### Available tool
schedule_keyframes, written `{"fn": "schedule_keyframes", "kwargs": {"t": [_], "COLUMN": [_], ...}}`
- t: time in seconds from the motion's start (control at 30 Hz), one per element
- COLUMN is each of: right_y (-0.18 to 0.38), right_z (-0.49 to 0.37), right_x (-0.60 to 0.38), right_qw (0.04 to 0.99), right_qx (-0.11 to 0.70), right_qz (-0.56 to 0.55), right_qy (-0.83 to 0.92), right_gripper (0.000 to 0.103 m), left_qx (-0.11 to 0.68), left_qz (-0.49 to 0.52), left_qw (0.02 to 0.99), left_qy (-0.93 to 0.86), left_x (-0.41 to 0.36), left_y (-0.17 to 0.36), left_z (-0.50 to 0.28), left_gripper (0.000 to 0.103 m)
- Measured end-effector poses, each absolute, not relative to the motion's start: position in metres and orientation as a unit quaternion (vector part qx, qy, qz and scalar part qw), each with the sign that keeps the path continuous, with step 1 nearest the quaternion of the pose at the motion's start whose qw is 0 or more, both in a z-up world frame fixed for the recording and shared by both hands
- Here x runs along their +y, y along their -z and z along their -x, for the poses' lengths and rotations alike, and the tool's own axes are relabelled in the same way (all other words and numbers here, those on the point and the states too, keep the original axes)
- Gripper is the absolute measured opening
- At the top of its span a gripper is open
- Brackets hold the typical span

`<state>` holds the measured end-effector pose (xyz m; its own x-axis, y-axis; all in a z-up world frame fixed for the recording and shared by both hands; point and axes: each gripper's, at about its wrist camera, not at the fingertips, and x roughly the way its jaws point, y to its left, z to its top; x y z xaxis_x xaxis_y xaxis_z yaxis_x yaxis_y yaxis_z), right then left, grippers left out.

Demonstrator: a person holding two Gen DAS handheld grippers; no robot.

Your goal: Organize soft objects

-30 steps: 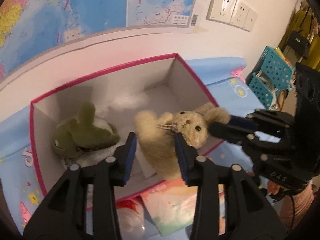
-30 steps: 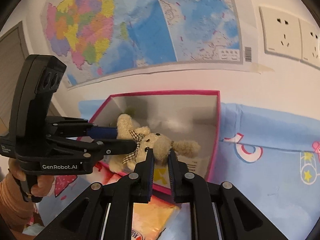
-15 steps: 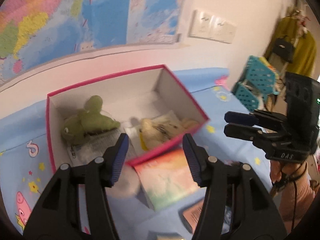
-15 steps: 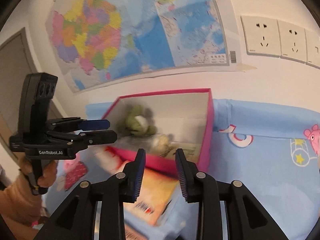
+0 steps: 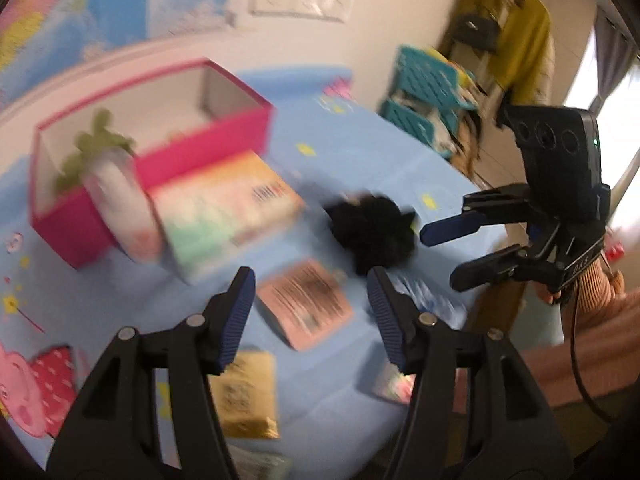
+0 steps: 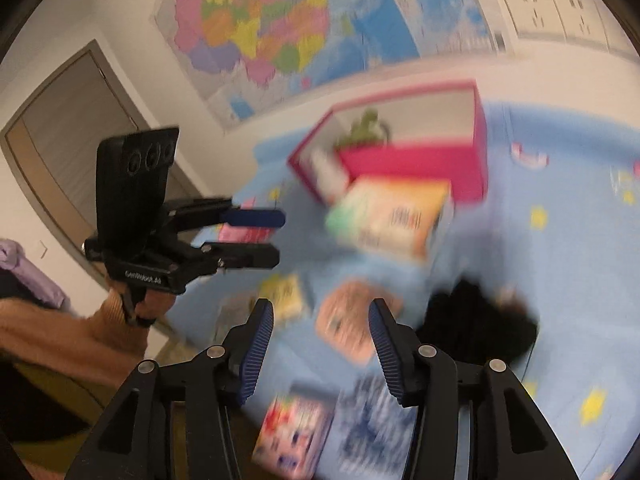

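Observation:
A pink open box [image 5: 208,148] [image 6: 478,128] stands at the back of the blue sheet. A green plush toy [image 5: 92,148] [image 6: 362,130] lies inside it. A black fluffy soft toy [image 5: 372,232] [image 6: 476,328] lies on the sheet, nearer me. My left gripper [image 5: 310,316] [image 6: 276,238] is open and empty, held above the sheet short of the black toy. My right gripper [image 6: 320,350] [image 5: 440,256] is open and empty, just left of the black toy in its own view. Both views are blurred.
A colourful carton [image 5: 228,208] [image 6: 392,216] and a white bottle [image 5: 120,200] sit in front of the pink box. Several flat packets [image 5: 304,304] [image 6: 352,320] lie scattered on the sheet. Teal baskets [image 5: 424,96] stand at the right. A map [image 6: 280,24] hangs on the wall.
Both grippers let go of the beige bear in the box, opened wide and pulled back from the box. The black toy has come into view.

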<state>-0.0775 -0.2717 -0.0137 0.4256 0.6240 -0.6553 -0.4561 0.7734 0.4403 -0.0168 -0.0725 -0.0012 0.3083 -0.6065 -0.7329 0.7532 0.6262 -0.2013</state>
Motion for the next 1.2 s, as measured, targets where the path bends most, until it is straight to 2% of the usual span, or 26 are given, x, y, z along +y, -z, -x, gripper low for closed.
{"fn": "schedule_keyframes", "kwargs": {"t": [0.4,0.5,0.6,0.67,1.03,1.2], "right_y": [0.073,0.082,0.085,0.083,0.077,0.082], "right_z": [0.153,0.158,0.156,0.151,0.098,0.083], "right_x": [-0.274,-0.268,-0.262,-0.257,-0.246,-0.244], "right_qw": [0.778,0.765,0.762,0.767,0.808,0.813], "right_qx": [0.516,0.528,0.523,0.518,0.474,0.474], "right_qz": [-0.156,-0.167,-0.185,-0.184,-0.179,-0.175], "right_qy": [-0.324,-0.328,-0.334,-0.332,-0.302,-0.291], "right_gripper": [0.051,0.051,0.050,0.050,0.050,0.049], "left_qx": [0.461,0.465,0.477,0.488,0.515,0.520], "left_qz": [-0.097,-0.103,-0.098,-0.092,-0.009,-0.008], "left_qw": [0.728,0.719,0.707,0.701,0.719,0.728], "left_qy": [0.499,0.507,0.513,0.511,0.468,0.447], "left_x": [-0.093,-0.092,-0.091,-0.088,-0.050,-0.047], "left_y": [0.050,0.055,0.060,0.065,0.076,0.082], "left_z": [0.067,0.073,0.074,0.073,0.047,0.043], "left_gripper": [0.060,0.052,0.040,0.038,0.038,0.038]}}
